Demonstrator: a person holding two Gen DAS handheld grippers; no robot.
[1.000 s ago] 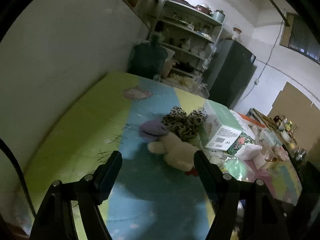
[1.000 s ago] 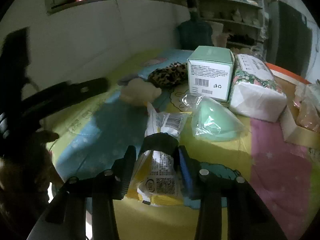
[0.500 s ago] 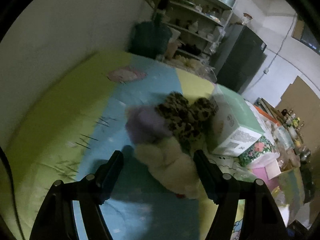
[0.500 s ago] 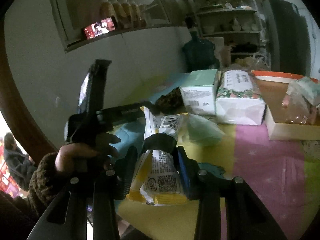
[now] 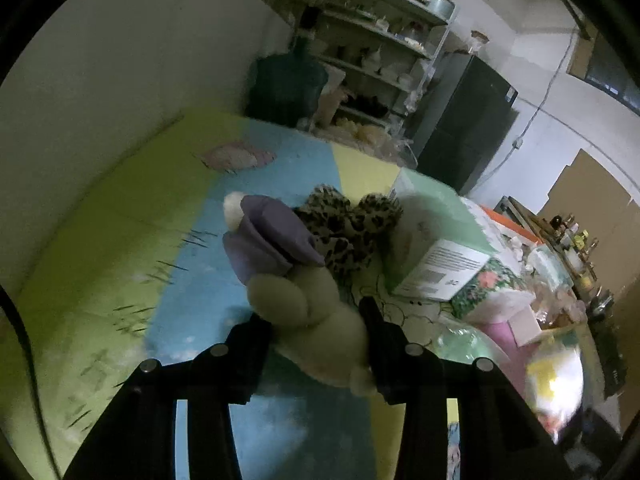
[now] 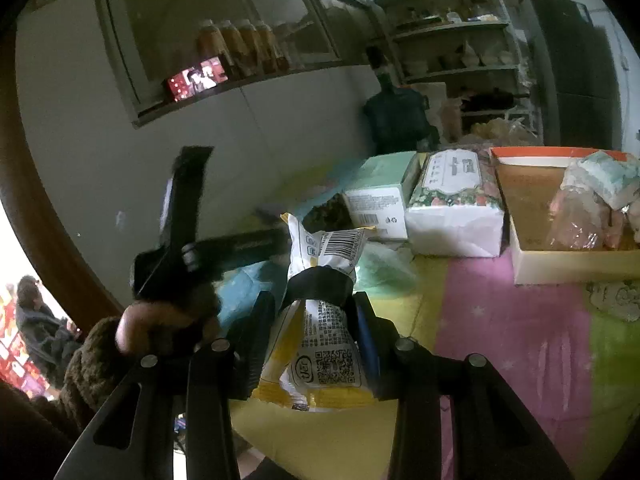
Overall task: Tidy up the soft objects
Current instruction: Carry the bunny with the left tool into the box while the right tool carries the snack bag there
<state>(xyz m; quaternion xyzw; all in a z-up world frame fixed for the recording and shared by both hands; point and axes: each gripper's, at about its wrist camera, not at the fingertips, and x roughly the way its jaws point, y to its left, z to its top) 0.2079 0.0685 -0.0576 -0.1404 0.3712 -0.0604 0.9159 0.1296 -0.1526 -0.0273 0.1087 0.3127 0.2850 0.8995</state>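
Note:
In the left wrist view a cream plush toy [image 5: 316, 316] with a purple hat [image 5: 268, 236] lies on the colourful mat, next to a leopard-print soft item [image 5: 348, 224]. My left gripper [image 5: 316, 320] has its fingers on both sides of the plush body, closed against it. In the right wrist view my right gripper [image 6: 312, 312] is shut on a yellow and white snack bag [image 6: 324, 320] and holds it above the mat. The left gripper and the hand holding it [image 6: 168, 320] show at the left there.
A mint green box [image 5: 436, 240] and a floral tissue pack [image 6: 456, 200] stand beside the soft items. A green plastic-wrapped item [image 6: 384, 268] lies on the mat. A shallow carton [image 6: 560, 256] with bagged goods is at the right. A wall runs along the left.
My left gripper has moved forward to the plush toy and closed around it. My right gripper has lifted the snack bag higher above the mat.

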